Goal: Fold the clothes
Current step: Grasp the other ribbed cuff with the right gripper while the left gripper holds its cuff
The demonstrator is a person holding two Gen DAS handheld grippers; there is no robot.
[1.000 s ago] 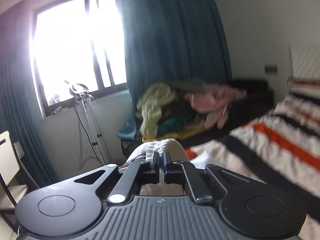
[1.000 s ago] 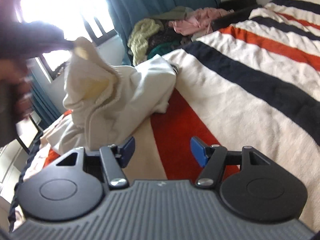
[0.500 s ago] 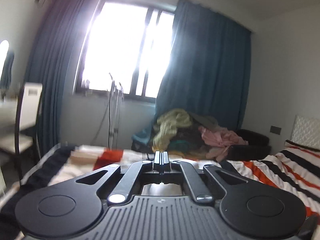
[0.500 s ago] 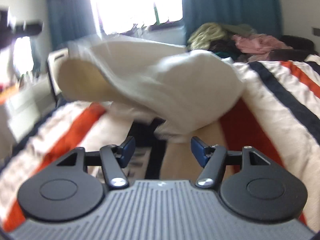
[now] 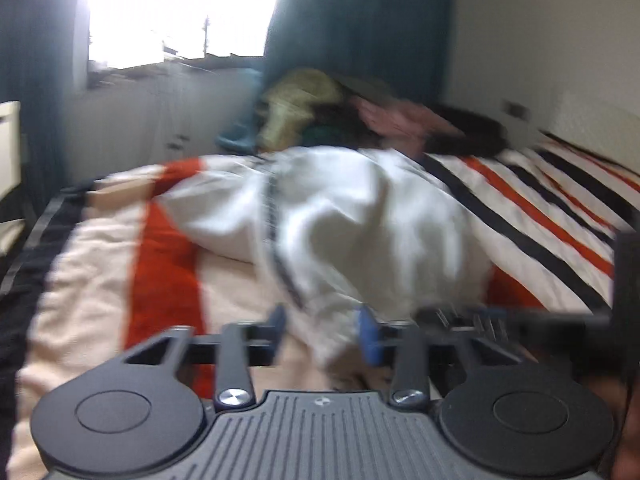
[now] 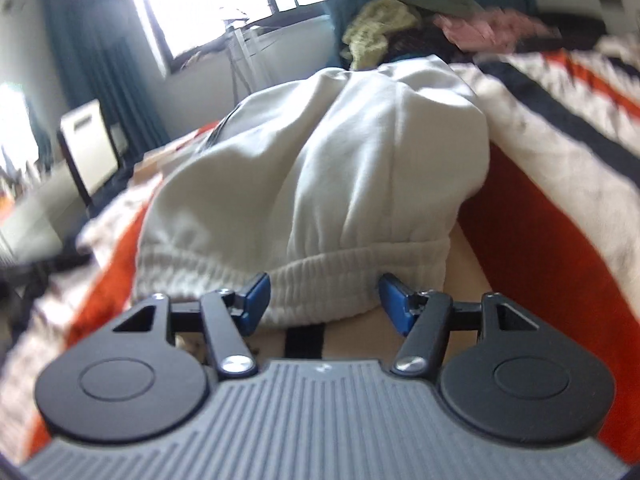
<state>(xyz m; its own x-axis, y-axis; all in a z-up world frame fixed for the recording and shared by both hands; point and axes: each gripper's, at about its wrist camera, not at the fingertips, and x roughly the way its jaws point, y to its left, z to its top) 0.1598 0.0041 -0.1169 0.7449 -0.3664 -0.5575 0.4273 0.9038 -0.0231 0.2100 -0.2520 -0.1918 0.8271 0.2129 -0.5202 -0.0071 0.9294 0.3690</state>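
— A bedroom in a home?

— Looks so. A wide bed (image 5: 532,216) under a striped blanket (image 6: 560,128) — cream, orange and navy bands — filling most of both views.

— Anything besides?

— Teal curtains (image 5: 360,40) hanging full length beside a bright window (image 5: 180,12). A heap of clothes (image 6: 404,24) piled past the bed's far edge: yellow-green, pink and dark pieces jumbled together. A padded white headboard (image 5: 592,116) against a plain white wall (image 5: 532,32), with a small wall plate (image 5: 516,109) near it.

— And at the left?

— A pale chair back (image 6: 88,144), plus a thin metal stand (image 6: 240,44) under the sill — too blurred to tell further.
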